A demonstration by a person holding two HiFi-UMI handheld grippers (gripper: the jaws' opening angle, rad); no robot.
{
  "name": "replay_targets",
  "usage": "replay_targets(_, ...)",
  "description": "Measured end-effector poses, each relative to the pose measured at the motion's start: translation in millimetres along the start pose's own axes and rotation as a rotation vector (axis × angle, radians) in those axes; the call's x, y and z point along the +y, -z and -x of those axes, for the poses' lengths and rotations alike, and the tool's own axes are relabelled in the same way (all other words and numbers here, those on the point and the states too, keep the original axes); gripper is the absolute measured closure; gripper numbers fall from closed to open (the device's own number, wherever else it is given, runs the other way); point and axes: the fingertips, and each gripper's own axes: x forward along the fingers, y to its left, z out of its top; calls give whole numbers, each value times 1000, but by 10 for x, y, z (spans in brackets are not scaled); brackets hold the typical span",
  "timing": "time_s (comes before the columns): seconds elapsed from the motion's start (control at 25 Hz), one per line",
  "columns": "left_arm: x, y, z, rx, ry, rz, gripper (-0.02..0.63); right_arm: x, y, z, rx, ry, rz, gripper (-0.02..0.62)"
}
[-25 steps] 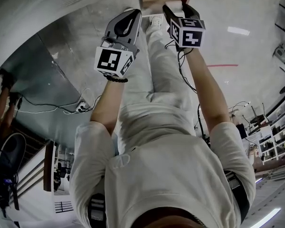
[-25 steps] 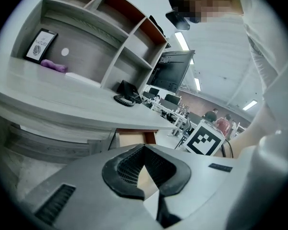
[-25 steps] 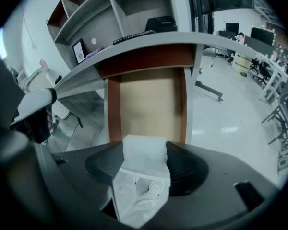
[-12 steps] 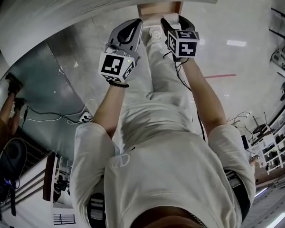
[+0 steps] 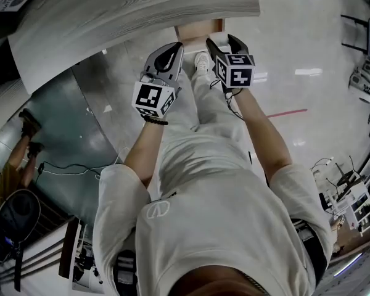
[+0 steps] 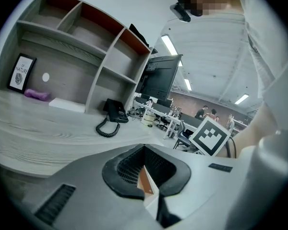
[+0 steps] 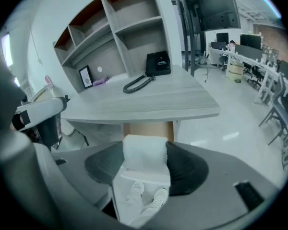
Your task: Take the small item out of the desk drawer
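1. Your R gripper [image 7: 145, 148]: jaws part closed, pinching the small white soft-looking block [image 7: 144, 163] by its two sides, w/ a pad on each. That's the task's item. It's out of the open wood-lined desk drawer [image 7: 149, 129] and held in the air in front of the opening, on your side of the desk edge.
2. Your L gripper [image 6: 144, 152]: tips look pressed together, nothing betw them. Only a brown sliver shows thru the hollow behind the tips. It sits beside the R gripper, not touching it.
3. Step in hand, as I read it: carrying the block clear. The task looks nearly done; the block just needs a safe place to end up.
4. Grip: the block looks squashy, so don't squeeze harder, or it may bulge & slip out. Don't slacken either until it's resting on sthg.
5. Path: the grey wood-grain desk top [image 7: 149, 102] overhangs the drawer. Come toward yourself first, then go up, so the block doesn't clip the edge. Go slow, no wrist roll.
6. If you put it on the desk top, pick a bare patch well away from the black desk phone w/ coiled cord [image 7: 156, 66]. Land a flat face first, then spread the jaws.
7. The drawer's open. Your L gripper is free to push it shut, tho the task doesn't ask for that.
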Motion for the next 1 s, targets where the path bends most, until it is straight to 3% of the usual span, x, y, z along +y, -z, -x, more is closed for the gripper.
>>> replay_targets(0.48, -291, -507, 74, -36, 18, -25, 607, -2, -480, 639, -129, -10, -30, 327)
replay_targets(1.0, -524, -1466, 125, -122, 13, -138, 607, -103, -1456, 1554, -348, -18, -31, 327)
